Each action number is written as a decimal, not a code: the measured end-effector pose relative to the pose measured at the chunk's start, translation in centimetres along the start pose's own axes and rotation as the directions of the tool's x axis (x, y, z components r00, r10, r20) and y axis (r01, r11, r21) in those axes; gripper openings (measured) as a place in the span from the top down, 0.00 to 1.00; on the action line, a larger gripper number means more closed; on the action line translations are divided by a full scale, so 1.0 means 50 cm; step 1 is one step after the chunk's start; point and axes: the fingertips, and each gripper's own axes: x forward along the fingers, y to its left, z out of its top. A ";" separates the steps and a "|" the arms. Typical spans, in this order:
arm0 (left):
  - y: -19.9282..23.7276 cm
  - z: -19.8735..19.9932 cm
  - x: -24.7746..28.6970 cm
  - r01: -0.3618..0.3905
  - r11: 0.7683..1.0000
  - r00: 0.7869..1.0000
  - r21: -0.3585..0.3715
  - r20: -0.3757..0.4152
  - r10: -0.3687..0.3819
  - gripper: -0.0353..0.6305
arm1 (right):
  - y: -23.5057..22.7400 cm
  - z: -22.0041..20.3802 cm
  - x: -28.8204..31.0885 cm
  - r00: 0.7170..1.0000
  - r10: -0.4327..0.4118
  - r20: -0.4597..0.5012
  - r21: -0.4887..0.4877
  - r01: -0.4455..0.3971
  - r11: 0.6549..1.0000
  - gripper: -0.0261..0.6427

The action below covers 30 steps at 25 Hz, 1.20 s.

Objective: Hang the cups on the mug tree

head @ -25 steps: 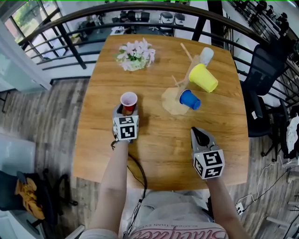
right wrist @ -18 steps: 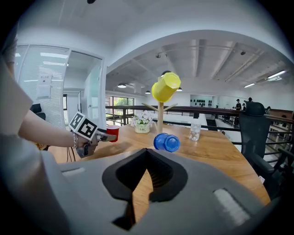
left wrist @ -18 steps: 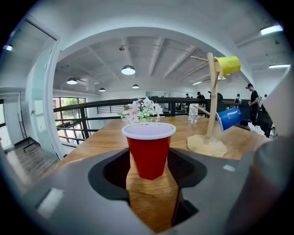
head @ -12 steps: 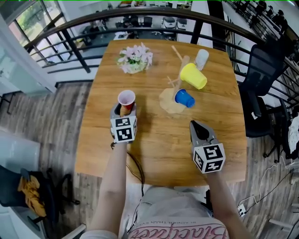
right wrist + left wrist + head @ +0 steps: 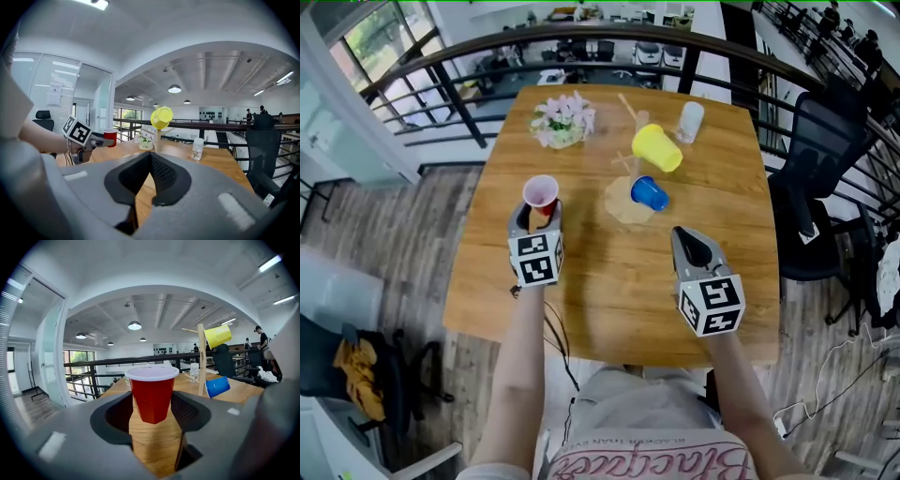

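The left gripper (image 5: 536,209) is clamped on a red plastic cup (image 5: 540,192), which stands upright between its two pads, mouth up, its base clear of the light wooden table (image 5: 619,281) below it. Ahead of this gripper and off to its right stands the pale wooden mug tree (image 5: 622,204); a yellow plastic cup (image 5: 654,148) hangs tilted on one of its upper pegs, and a small blue plastic cup (image 5: 649,193) lies on its side low against the post. The right gripper (image 5: 686,240) is clenched on nothing, its pads meeting at the tips, and it hovers above the near part of the table with the mug tree ahead and slightly to its left. Farther ahead of it stands a clear tumbler (image 5: 689,120), and beyond the left gripper sits a small bunch of pink and white flowers (image 5: 562,120)
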 end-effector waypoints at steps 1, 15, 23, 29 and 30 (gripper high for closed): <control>-0.004 0.008 -0.007 -0.008 1.000 1.000 0.000 0.007 0.008 0.54 | -0.004 0.005 -0.005 1.000 0.005 0.006 -0.013 -0.005 1.000 0.96; -0.076 0.077 -0.016 -0.088 0.990 0.996 0.110 0.006 0.088 0.54 | -0.082 0.040 -0.026 0.996 0.054 0.076 -0.016 -0.053 0.998 0.96; -0.121 0.093 0.011 -0.102 0.966 0.989 0.238 -0.080 0.124 0.54 | -0.131 0.050 -0.022 0.993 0.058 0.106 0.028 -0.061 0.998 0.96; -0.166 0.094 0.045 -0.085 0.902 0.973 0.423 -0.158 0.166 0.54 | -0.164 0.045 -0.018 0.992 0.057 0.114 0.071 -0.066 0.995 0.96; -0.172 0.094 0.049 -0.080 0.885 0.971 0.458 -0.167 0.174 0.54 | -0.167 0.044 -0.019 0.992 0.056 0.113 0.078 -0.065 0.995 0.96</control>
